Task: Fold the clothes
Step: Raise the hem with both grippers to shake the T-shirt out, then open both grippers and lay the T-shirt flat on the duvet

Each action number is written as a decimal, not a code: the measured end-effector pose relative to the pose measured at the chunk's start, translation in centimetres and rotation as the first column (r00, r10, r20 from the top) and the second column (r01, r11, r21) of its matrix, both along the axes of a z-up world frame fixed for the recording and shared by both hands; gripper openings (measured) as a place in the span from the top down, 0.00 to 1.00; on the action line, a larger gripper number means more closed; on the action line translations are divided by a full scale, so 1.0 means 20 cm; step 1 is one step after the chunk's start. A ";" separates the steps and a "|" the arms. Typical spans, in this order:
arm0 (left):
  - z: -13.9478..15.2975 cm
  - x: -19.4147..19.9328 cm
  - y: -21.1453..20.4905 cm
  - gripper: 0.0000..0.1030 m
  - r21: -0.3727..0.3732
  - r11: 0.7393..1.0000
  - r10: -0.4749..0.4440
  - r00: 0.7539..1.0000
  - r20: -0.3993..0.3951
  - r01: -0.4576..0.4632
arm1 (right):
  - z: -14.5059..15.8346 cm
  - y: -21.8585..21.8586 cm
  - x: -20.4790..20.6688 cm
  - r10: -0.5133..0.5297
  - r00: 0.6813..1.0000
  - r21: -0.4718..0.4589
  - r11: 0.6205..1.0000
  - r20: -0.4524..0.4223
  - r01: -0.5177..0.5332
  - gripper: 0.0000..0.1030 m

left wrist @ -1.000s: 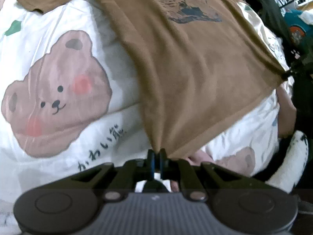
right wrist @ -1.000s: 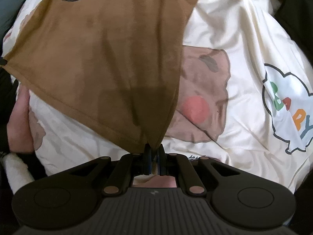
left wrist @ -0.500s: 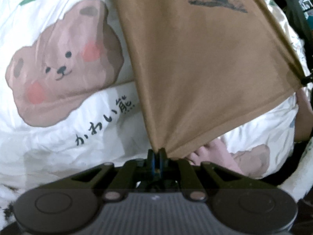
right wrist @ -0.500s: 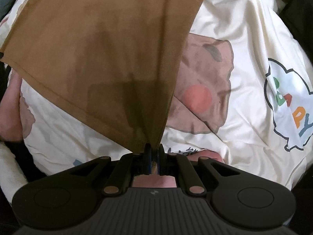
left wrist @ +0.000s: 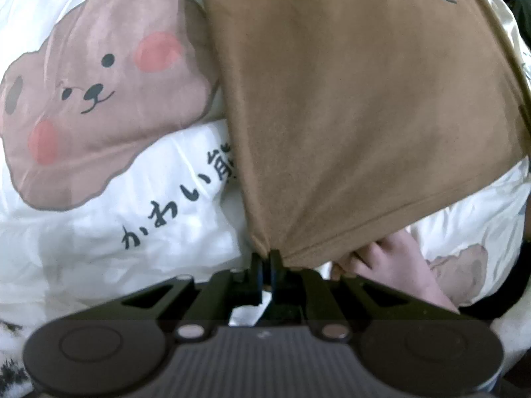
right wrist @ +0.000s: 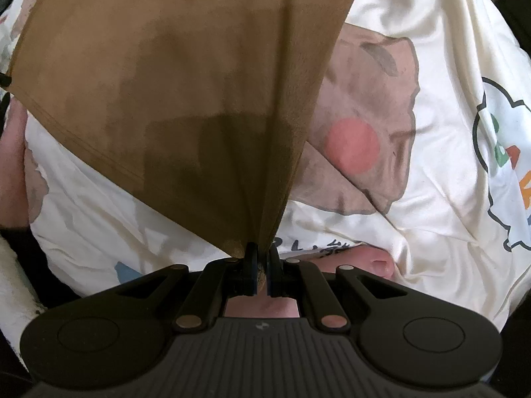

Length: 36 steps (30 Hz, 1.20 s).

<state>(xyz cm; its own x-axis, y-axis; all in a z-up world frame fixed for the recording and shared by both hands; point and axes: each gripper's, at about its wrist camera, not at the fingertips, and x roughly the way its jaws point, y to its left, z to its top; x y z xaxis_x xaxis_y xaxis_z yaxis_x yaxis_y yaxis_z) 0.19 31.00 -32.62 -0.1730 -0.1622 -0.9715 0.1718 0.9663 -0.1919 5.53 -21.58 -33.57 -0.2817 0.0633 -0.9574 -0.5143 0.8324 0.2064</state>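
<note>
With both hem corners of the brown T-shirt (left wrist: 348, 99) pinched by L gripper (left wrist: 265, 254) & R gripper (right wrist: 260, 248), it's prob. mid-spread over the bear-print duvet (left wrist: 109, 106); next: lay flat, release.

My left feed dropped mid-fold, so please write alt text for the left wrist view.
The left gripper is shut on a bottom corner of the brown cotton T-shirt, which stretches taut up and to the right. Beneath lies a white satin bedcover printed with a pink-cheeked brown bear and black Japanese lettering; bare skin shows under the hem.
</note>
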 end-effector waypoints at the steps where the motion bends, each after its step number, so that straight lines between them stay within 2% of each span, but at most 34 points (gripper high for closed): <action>1: 0.01 0.00 0.01 0.96 -0.002 1.000 0.001 1.000 0.002 -0.001 | 0.00 0.00 0.00 0.006 1.000 -0.002 1.000 0.000 -0.006 0.96; 6: 0.03 -0.01 0.05 0.95 -0.004 1.000 0.022 1.000 0.012 -0.022 | 0.01 0.01 0.00 0.013 1.000 -0.006 1.000 -0.002 -0.013 0.95; 9: 0.04 0.02 0.05 0.91 -0.028 0.997 0.064 0.998 -0.029 -0.065 | 0.02 0.02 0.01 0.025 1.000 0.001 1.000 -0.009 -0.025 0.91; 11: 0.10 0.04 0.06 0.88 -0.062 0.995 0.078 0.997 0.000 -0.078 | 0.07 0.02 0.03 0.035 0.999 0.012 0.999 -0.004 -0.035 0.83; 13: 0.15 0.08 0.07 0.87 -0.063 0.995 0.076 0.997 0.024 -0.075 | 0.13 -0.01 0.07 0.013 1.000 0.029 0.999 0.020 -0.014 0.59; 14: 0.18 0.11 0.07 0.87 -0.065 0.995 0.072 0.997 0.036 -0.069 | 0.15 -0.02 0.08 0.001 1.000 0.035 0.999 0.031 -0.002 0.57; 19: 0.35 0.25 0.05 0.87 -0.070 0.995 0.079 0.990 0.114 -0.071 | 0.24 -0.08 0.13 -0.044 0.997 0.059 0.997 0.071 0.040 0.57; 23: 0.46 0.37 0.04 0.83 -0.076 0.994 0.089 0.979 0.186 -0.076 | 0.29 -0.10 0.12 -0.071 0.991 0.072 0.995 0.112 0.063 0.57; 28: 0.54 0.47 0.00 0.81 -0.067 0.995 0.083 0.965 0.249 -0.069 | 0.38 -0.12 0.18 -0.107 0.978 0.096 0.991 0.180 0.091 0.57; 31: 0.58 0.52 -0.03 0.68 -0.054 0.994 0.107 0.949 0.295 -0.095 | 0.40 -0.10 0.21 -0.145 0.966 0.103 0.987 0.213 0.125 0.55; 33: 0.61 0.55 -0.04 0.64 -0.053 0.993 0.114 0.941 0.319 -0.102 | 0.42 -0.11 0.23 -0.173 0.956 0.109 0.983 0.238 0.151 0.49; 34: 0.62 0.57 -0.06 0.60 -0.054 0.993 0.117 0.935 0.334 -0.105 | 0.43 -0.11 0.23 -0.189 0.951 0.114 0.980 0.247 0.165 0.44; 36: 0.63 0.61 -0.09 0.53 -0.061 0.991 0.131 0.926 0.355 -0.117 | 0.44 -0.11 0.25 -0.218 0.941 0.128 0.973 0.260 0.190 0.40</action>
